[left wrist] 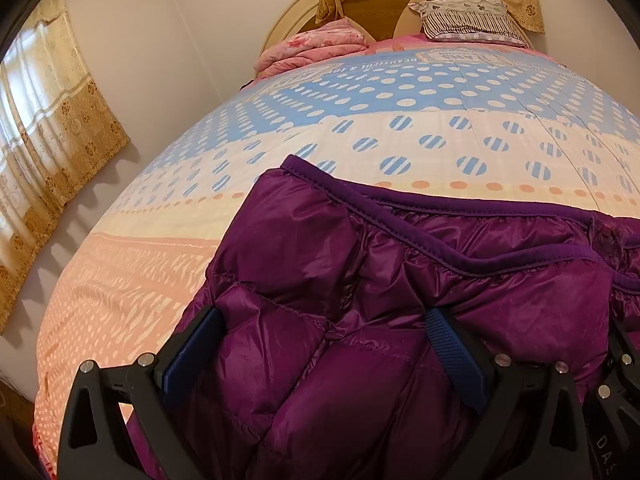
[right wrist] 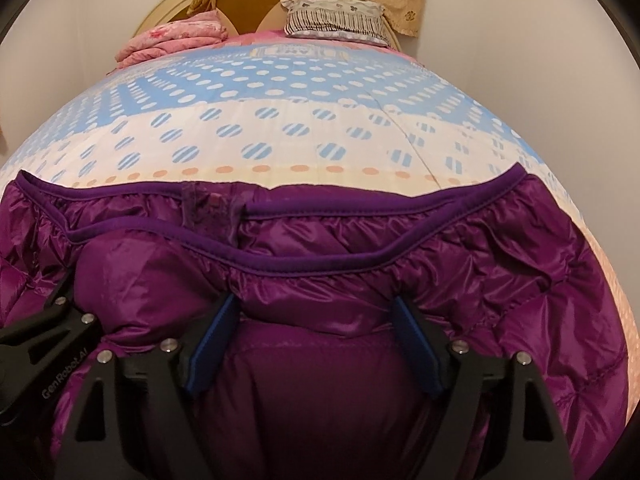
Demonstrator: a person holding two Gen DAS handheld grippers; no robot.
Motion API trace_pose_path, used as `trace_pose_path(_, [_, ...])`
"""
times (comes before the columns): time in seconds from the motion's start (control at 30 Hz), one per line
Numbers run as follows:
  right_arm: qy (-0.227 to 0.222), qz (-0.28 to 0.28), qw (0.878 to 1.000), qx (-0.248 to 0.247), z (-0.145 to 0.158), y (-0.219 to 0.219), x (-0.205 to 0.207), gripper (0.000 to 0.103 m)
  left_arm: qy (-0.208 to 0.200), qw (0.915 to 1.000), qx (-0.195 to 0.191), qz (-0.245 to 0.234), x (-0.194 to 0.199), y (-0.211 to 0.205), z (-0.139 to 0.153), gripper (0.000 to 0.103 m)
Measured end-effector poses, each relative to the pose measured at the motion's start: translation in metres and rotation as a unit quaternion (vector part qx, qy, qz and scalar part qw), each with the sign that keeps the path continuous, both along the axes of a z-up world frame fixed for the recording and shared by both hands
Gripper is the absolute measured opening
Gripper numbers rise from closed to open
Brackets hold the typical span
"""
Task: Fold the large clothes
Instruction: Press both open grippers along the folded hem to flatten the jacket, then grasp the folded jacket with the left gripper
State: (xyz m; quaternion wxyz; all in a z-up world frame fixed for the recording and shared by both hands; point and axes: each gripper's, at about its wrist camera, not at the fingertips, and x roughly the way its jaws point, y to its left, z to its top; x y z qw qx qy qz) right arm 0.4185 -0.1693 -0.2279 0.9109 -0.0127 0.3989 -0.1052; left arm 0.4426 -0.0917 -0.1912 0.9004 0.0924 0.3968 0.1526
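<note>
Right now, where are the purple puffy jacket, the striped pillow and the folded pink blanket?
Purple jacket point(right wrist: 460, 264): right wrist view, shiny quilted panel below the hem binding.
Striped pillow point(left wrist: 468, 20): left wrist view, middle of its striped face.
Pink blanket point(left wrist: 316, 46): left wrist view, top of the folded pile.

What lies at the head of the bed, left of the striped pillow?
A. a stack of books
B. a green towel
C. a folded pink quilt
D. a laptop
C. A folded pink quilt lies against the headboard, left of the striped pillow, beyond the purple down jacket spread on the dotted bedspread.
</note>
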Motion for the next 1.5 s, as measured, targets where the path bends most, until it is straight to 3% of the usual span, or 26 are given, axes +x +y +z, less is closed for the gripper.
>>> trace_pose_path(0.33, [0.002,0.001,1.0,-0.004,0.0,0.002,0.001,0.082,0.001,1.0,-0.003,-0.001,0.0,0.001,0.0,0.102])
trace_pose_path(0.43, [0.007,0.004,1.0,0.004,0.001,0.001,0.002,0.082,0.014,0.9994,-0.029,-0.014,-0.006,0.01,0.007,0.102])
trace_pose_path(0.5, [0.012,0.015,1.0,0.02,0.005,-0.002,-0.001,0.082,0.012,0.9985,-0.05,-0.017,-0.022,0.023,0.02,0.102])
trace_pose_path(0.6, [0.004,0.03,0.999,0.037,0.019,-0.006,-0.029,0.083,-0.032,0.9968,-0.068,-0.029,-0.069,0.053,0.049,0.102])
trace_pose_path(0.67, [-0.017,0.035,0.999,0.035,0.03,-0.005,-0.06,0.09,-0.065,0.995,-0.071,-0.025,-0.104,0.078,0.061,0.102])
trace_pose_path(0.77, [-0.022,0.032,0.999,0.035,0.027,-0.001,-0.095,0.096,-0.072,0.9949,-0.07,0.007,-0.143,0.114,0.054,0.102])
trace_pose_path(0.87, [-0.028,0.041,0.999,-0.001,0.013,0.014,-0.114,0.096,-0.048,0.9929,-0.101,0.041,-0.164,0.137,0.031,0.102])
trace_pose_path(0.97, [-0.023,0.039,0.999,-0.013,0.0,0.021,-0.115,0.096,-0.016,0.9911,-0.128,0.034,-0.172,0.138,0.011,0.102])
trace_pose_path(1.03, [-0.026,0.045,0.997,-0.05,-0.008,0.029,-0.113,0.097,-0.021,0.9891,-0.144,0.025,-0.178,0.135,0.008,0.102])
trace_pose_path(1.13, [-0.017,0.044,0.998,-0.032,-0.008,0.022,-0.108,0.099,-0.018,0.9846,-0.173,0.01,-0.178,0.131,0.007,0.1])
trace_pose_path(1.2, [-0.013,0.046,0.998,-0.029,-0.006,0.02,-0.107,0.099,-0.005,0.9808,-0.195,-0.001,-0.172,0.129,0.004,0.077])
trace_pose_path(1.27, [-0.009,0.047,0.999,-0.019,0.003,0.018,-0.115,0.098,0.007,0.9735,-0.228,-0.007,-0.167,0.13,0.001,0.07])
trace_pose_path(1.43, [-0.043,0.048,0.998,-0.019,0.022,0.022,-0.162,0.099,-0.004,0.9725,-0.232,-0.023,-0.172,0.122,0.007,0.051])
trace_pose_path(1.5, [-0.024,0.053,0.998,-0.028,0.009,0.023,-0.166,0.1,-0.011,0.9746,-0.222,-0.03,-0.175,0.118,0.01,0.031])
